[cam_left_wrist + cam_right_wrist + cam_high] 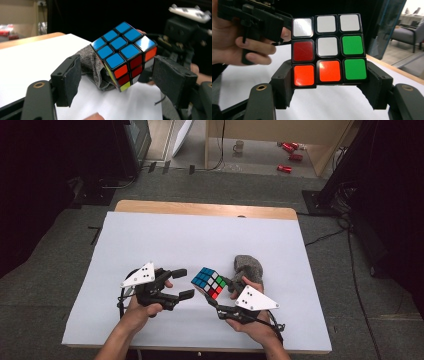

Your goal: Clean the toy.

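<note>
A scrambled puzzle cube (210,282) hangs tilted above the white sheet, a little right of the table's middle. My right gripper (216,294) is shut on its lowest layer; in the right gripper view both pads clamp the orange-and-green row of the cube (328,47) from either side. My left gripper (183,283) stands open just left of the cube, its tips close to it and pointing right. In the left gripper view the blue-topped cube (125,55) sits past the two spread pads (70,80), which do not press on it.
A crumpled grey cloth (247,267) lies on the white sheet (165,240) just behind the cube. The table's wooden back edge (205,210) shows beyond the sheet. On the floor far behind stand red cans (290,155) and a mug (239,146).
</note>
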`<state>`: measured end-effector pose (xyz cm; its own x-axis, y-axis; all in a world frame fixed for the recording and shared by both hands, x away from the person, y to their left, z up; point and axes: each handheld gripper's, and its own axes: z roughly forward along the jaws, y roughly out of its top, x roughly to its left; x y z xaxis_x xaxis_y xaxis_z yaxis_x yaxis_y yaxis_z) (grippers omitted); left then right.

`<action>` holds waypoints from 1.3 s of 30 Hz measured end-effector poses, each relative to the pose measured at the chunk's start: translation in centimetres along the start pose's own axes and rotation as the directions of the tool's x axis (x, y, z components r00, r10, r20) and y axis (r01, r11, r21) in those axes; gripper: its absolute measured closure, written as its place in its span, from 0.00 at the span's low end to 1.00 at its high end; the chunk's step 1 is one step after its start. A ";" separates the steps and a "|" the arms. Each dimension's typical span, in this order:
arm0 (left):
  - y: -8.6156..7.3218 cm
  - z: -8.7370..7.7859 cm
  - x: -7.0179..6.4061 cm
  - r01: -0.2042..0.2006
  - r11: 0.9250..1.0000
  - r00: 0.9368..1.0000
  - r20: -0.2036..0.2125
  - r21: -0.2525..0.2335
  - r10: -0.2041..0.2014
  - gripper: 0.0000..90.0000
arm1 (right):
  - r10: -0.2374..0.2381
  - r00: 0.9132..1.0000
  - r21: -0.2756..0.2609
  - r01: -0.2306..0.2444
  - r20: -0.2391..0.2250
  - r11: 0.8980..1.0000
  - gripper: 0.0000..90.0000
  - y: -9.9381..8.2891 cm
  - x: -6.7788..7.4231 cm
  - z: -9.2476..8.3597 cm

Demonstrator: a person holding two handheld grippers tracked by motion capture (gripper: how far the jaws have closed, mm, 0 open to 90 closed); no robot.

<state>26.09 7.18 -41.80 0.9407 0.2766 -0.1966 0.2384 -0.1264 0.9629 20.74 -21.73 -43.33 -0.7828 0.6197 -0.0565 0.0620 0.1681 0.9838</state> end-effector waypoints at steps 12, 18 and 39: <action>-1.0 0.5 -0.2 -0.161 0.984 0.987 0.018 0.078 0.160 0.21 | 0.001 0.995 0.027 0.002 -0.101 1.000 0.39 0.1 -0.2 -0.3; -1.1 0.0 0.0 -0.145 0.987 0.988 0.065 0.075 0.140 0.14 | 0.007 0.988 0.043 -0.001 -0.157 0.999 0.39 0.1 -0.1 -0.1; -1.5 0.5 -0.5 -0.190 0.976 0.973 0.155 0.109 0.172 0.17 | -0.001 0.952 0.078 0.027 -0.307 0.997 0.39 0.1 0.6 0.4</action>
<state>25.40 6.76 -43.28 0.9935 0.0999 -0.0540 0.0801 -0.2795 0.9568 20.54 -21.01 -43.39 -0.9350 0.3545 -0.0031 0.0892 0.2436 0.9658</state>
